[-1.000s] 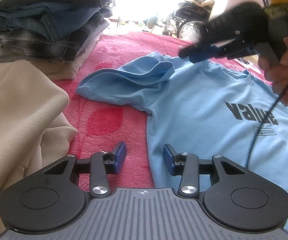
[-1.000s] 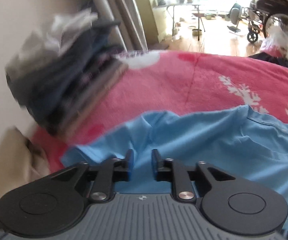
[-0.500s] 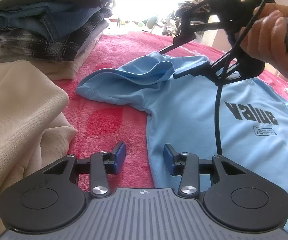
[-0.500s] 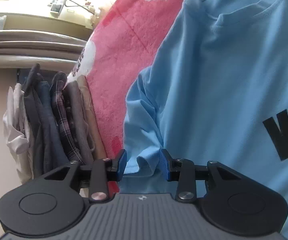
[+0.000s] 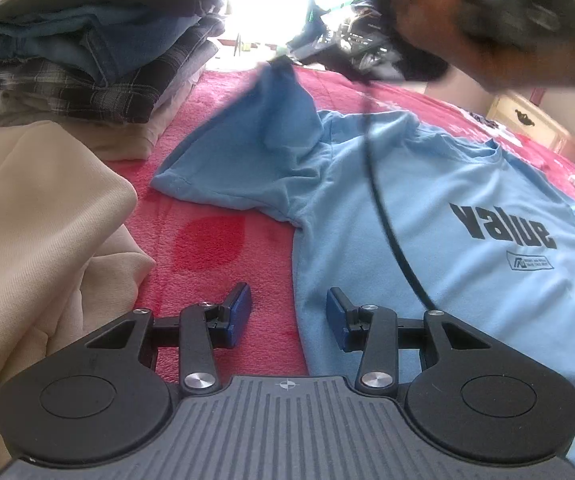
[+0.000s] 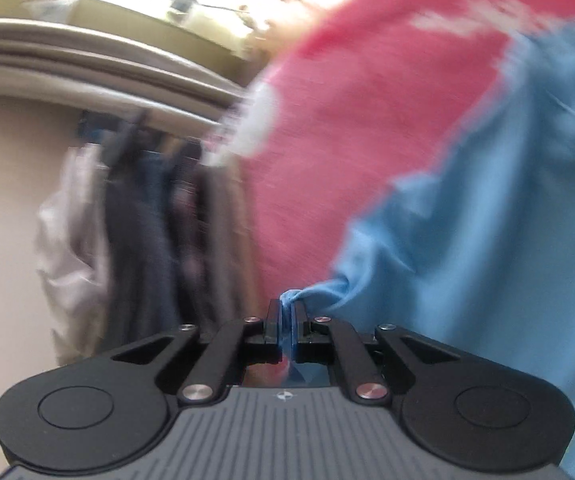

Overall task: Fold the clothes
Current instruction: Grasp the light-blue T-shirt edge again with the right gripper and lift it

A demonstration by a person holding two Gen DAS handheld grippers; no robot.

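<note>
A light blue T-shirt with black "value" print lies front up on a red blanket. My left gripper is open and low over the blanket, its fingers on either side of the shirt's side edge. My right gripper is shut on the tip of the shirt's sleeve and holds it up. In the left wrist view the lifted sleeve rises to the blurred right gripper at the top.
A stack of folded clothes stands at the back left and also shows, blurred, in the right wrist view. A cream garment lies bunched at the left. A cable hangs across the shirt.
My right gripper has closed on the sleeve tip and pulled it upward. The left gripper has not moved.
</note>
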